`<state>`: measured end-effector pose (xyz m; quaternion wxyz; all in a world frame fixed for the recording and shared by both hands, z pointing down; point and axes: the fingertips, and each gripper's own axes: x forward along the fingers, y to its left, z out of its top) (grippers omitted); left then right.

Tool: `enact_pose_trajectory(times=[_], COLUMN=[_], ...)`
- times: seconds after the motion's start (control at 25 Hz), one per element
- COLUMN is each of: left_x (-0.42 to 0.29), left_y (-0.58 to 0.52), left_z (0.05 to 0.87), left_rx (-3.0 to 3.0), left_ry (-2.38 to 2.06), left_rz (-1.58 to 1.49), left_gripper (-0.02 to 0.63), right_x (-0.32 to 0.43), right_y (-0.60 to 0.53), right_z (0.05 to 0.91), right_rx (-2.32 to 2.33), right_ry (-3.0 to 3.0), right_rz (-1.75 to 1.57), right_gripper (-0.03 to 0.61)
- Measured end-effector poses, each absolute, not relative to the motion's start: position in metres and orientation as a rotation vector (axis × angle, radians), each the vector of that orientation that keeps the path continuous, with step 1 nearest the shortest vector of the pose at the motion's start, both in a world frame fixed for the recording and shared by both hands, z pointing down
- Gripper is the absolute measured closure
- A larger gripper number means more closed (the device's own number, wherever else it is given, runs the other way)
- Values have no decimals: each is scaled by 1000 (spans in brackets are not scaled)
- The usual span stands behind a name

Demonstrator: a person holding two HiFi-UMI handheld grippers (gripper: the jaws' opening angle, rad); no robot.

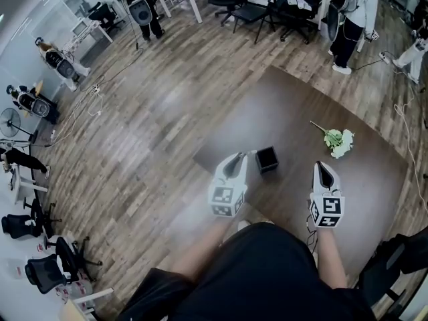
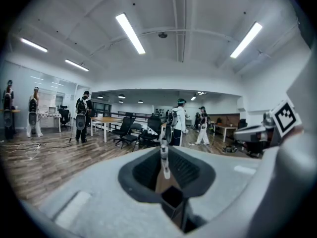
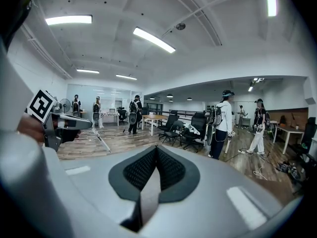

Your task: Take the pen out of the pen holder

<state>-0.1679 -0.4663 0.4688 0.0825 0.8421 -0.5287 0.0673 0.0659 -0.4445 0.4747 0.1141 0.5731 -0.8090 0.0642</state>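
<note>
Plainly, the left gripper has its jaws narrowed onto the pen, upright, with the black pen holder just below. Only that view shows this grip. The head view places the holder on the table; the right gripper is closed, empty.

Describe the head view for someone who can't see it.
From above, a person holds two grippers over a dark table: the left gripper pinches a white pen beside a black pen holder, the right gripper is shut and empty. A white flower lies beyond it.
</note>
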Motion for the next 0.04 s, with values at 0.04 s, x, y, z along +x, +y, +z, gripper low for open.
enact_pose_trajectory(times=[0.04], left_x=[-168], left_y=[-467], left_z=[468], left_rx=[2516], left_ry=[-1579], left_rz=[201], left_gripper=[563], right_x=[66], right_y=[-446], right_z=[474], right_rx=[1681], right_ry=[-2373], right_rz=[186], right_gripper=[575])
